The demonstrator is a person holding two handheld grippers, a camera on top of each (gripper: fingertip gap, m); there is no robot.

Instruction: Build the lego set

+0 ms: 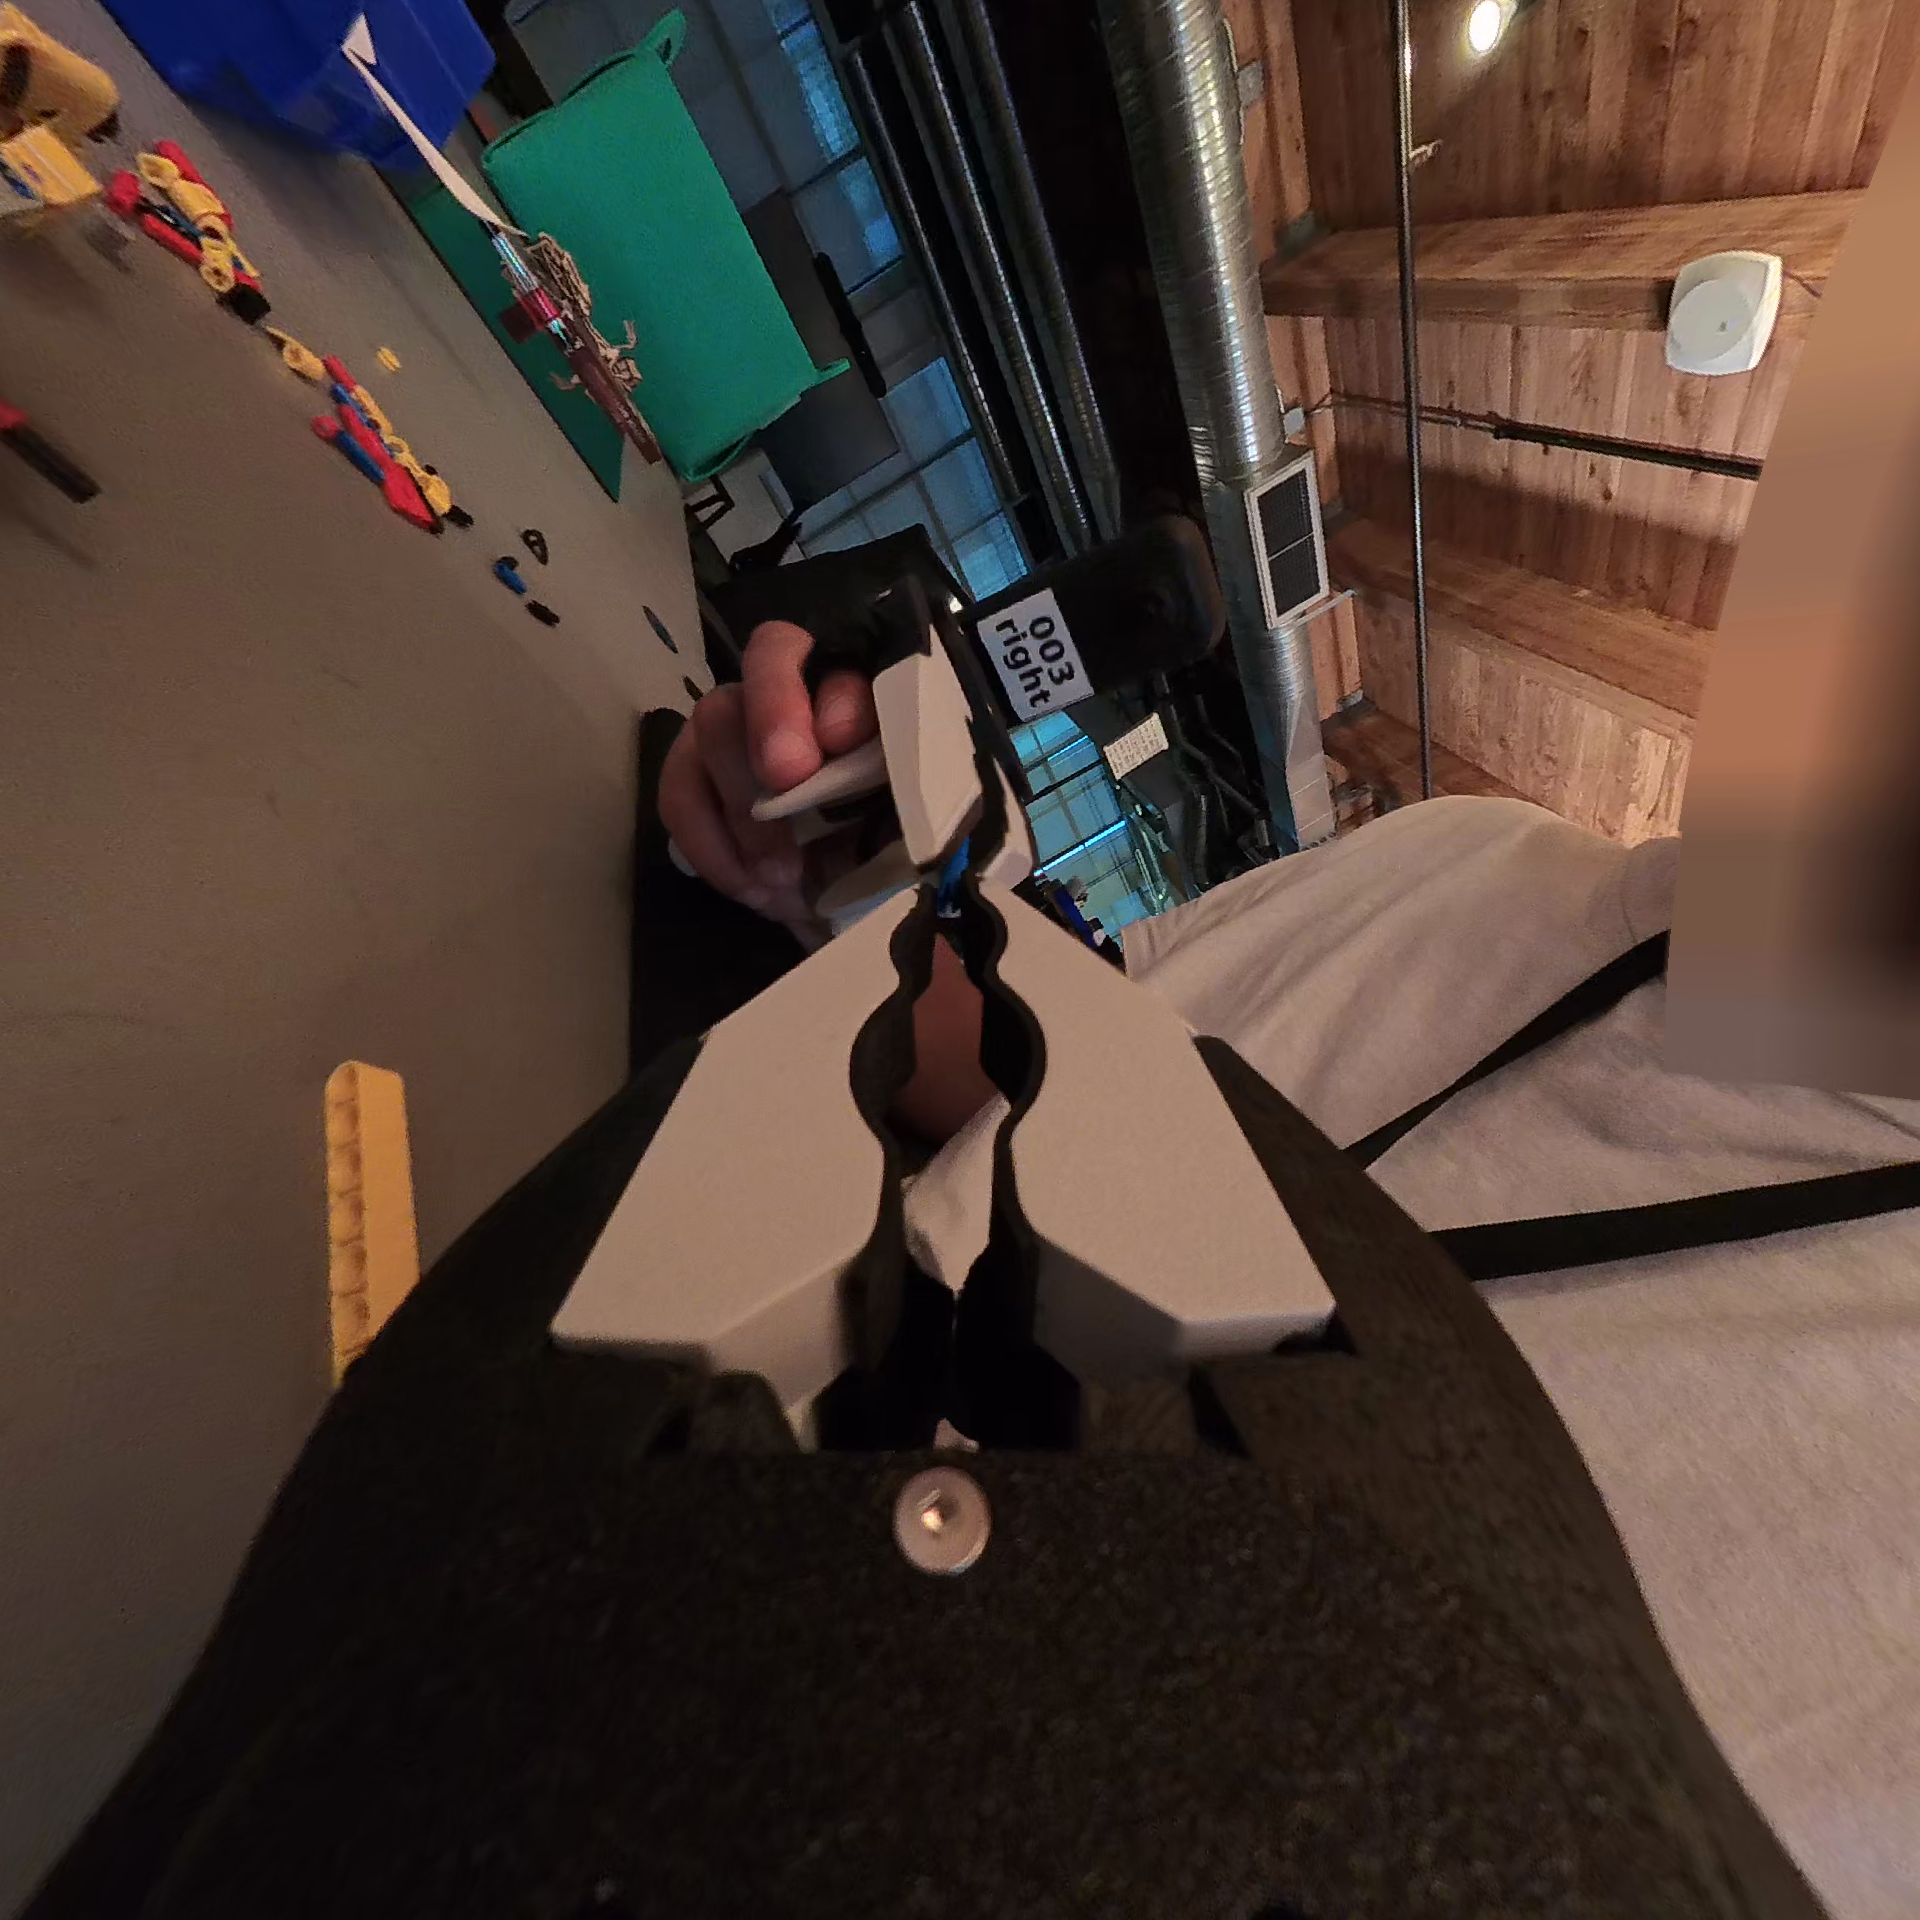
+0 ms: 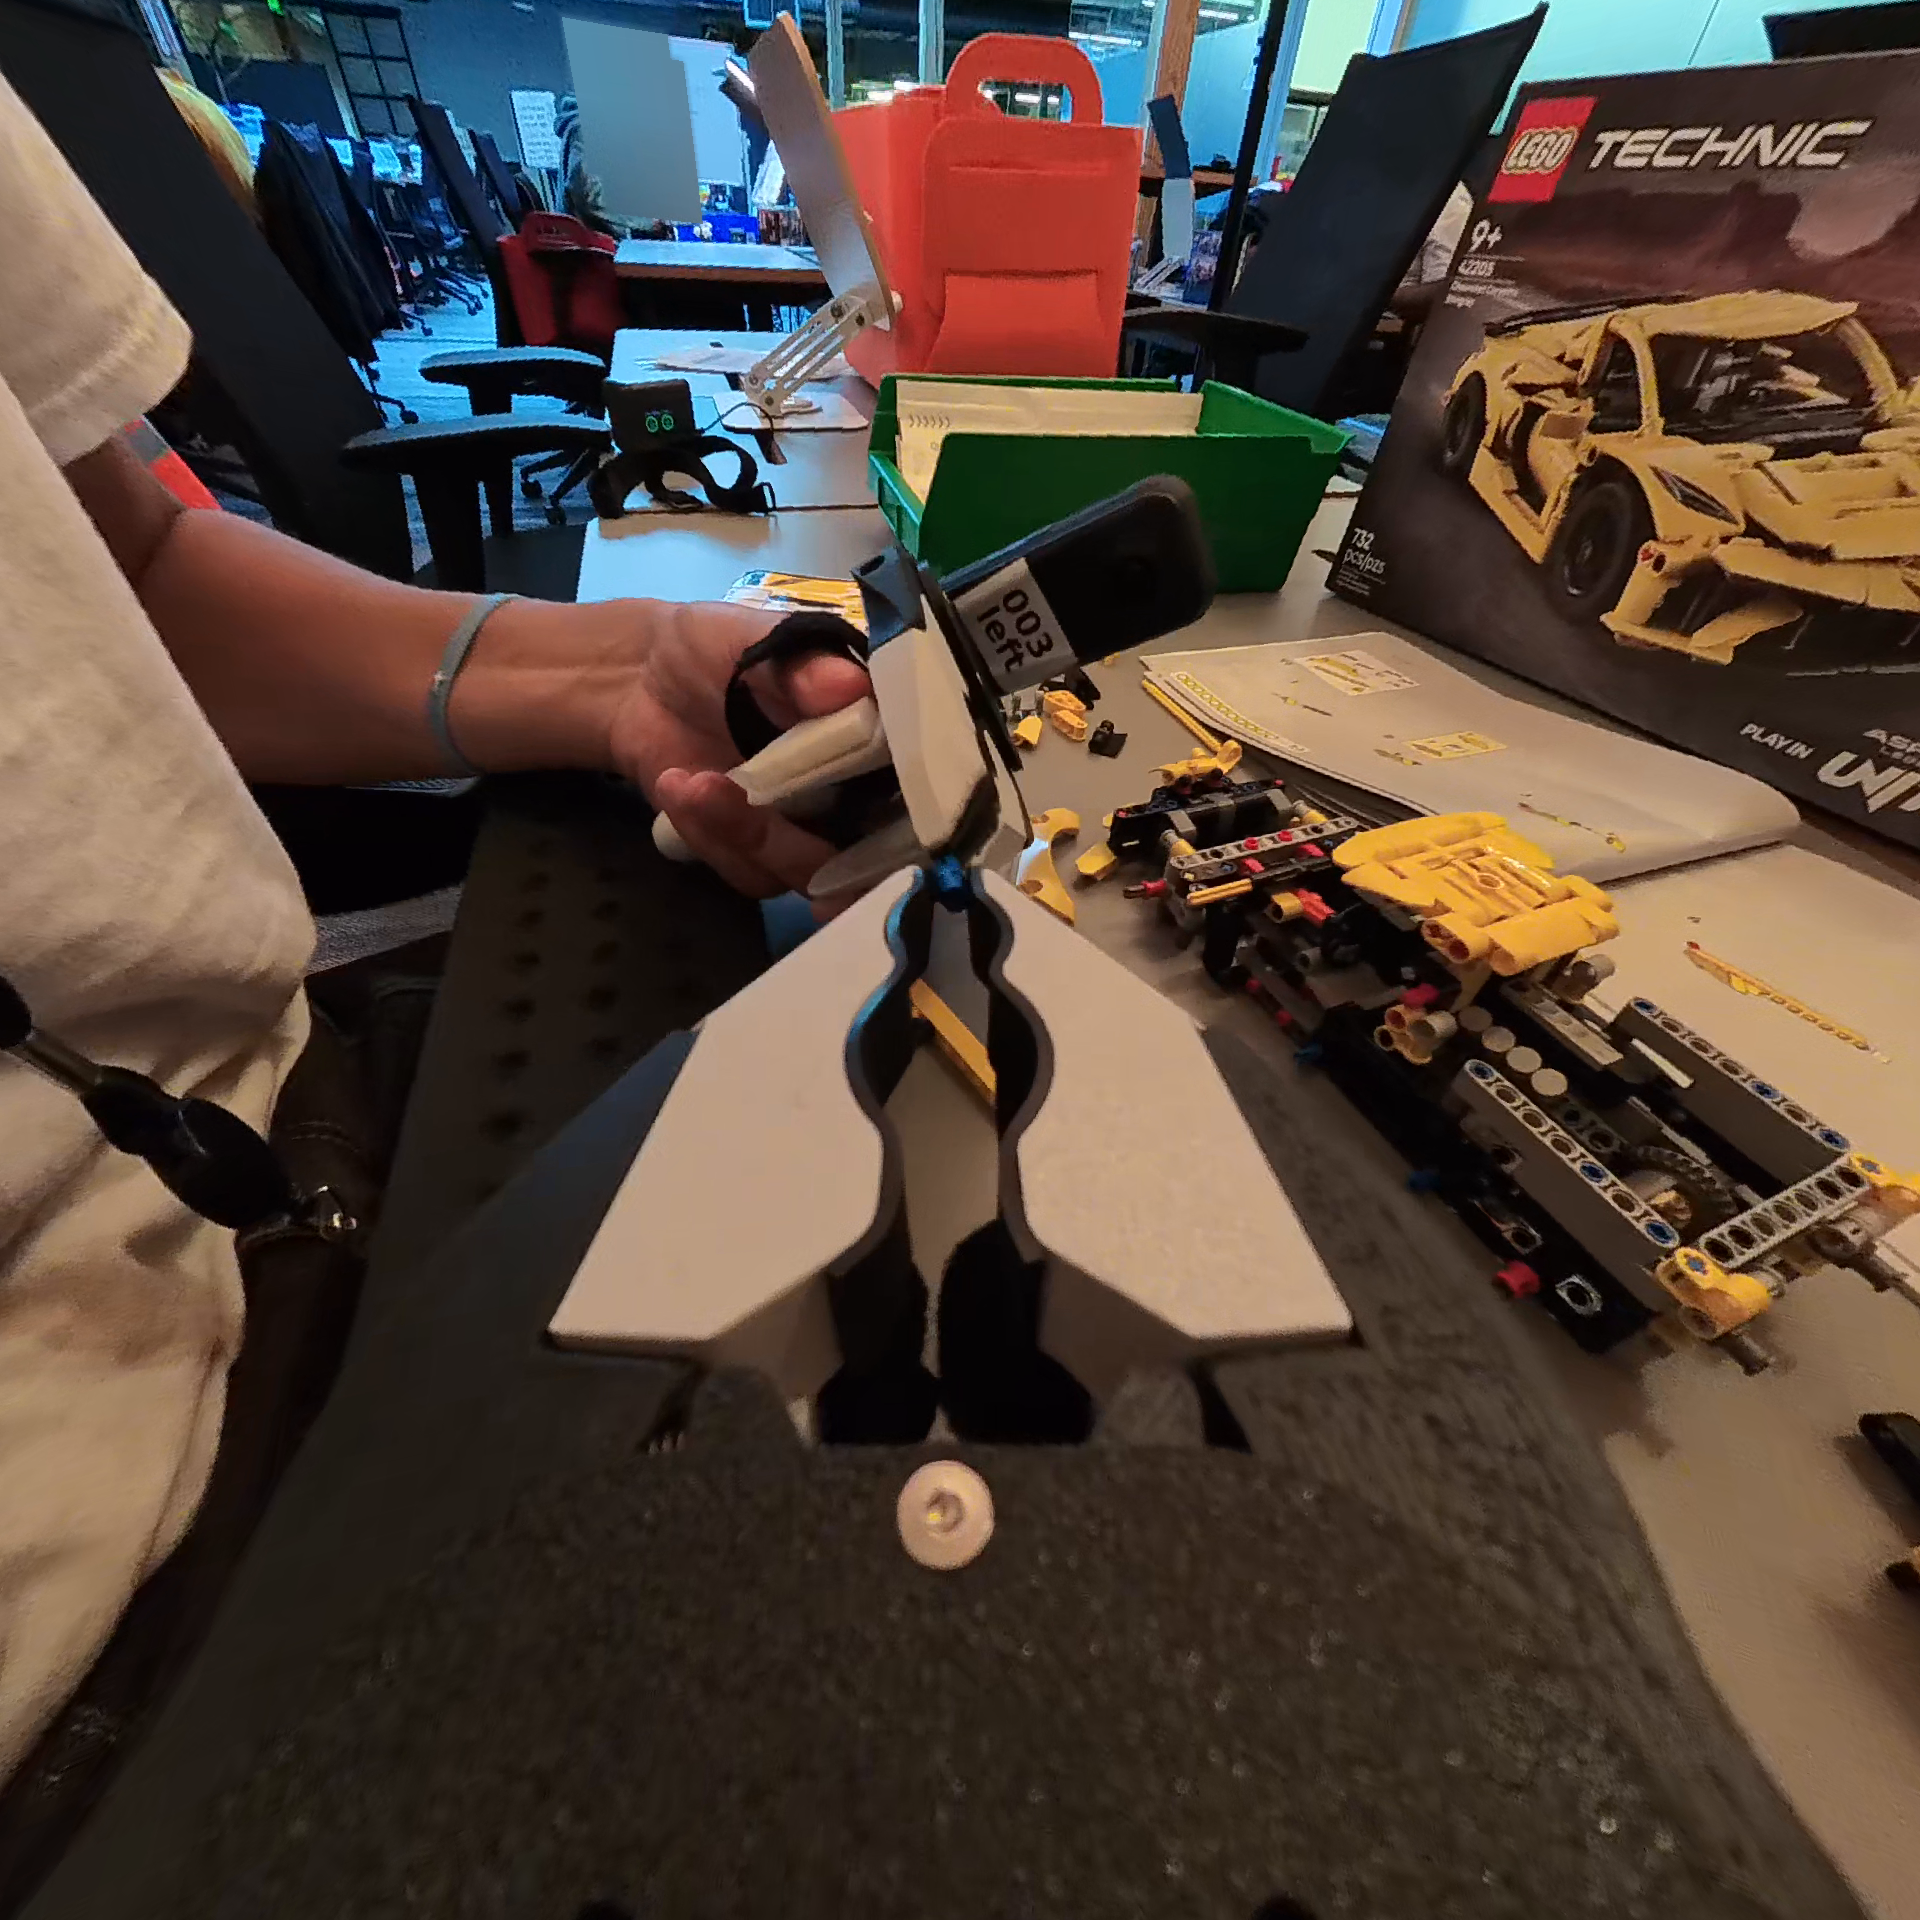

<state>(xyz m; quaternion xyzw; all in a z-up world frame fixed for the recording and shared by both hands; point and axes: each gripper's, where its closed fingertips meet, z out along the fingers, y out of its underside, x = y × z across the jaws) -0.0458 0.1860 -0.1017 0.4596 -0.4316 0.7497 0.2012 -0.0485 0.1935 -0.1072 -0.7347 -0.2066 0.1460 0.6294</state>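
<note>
Blue lego pin (image 2: 948,881) mostly hidden between both grippers' closed tips

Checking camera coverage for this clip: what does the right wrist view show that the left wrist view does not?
Only the right wrist view shows the half-built black, grey and yellow car chassis, the open instruction booklet, the dark set box picturing a yellow car and the green plastic bin. Only the left wrist view shows the long yellow perforated beam, small red, yellow and blue sub-assemblies and the wooden ceiling. Both show the two grippers meeting tip to tip at a small blue pin.
</note>
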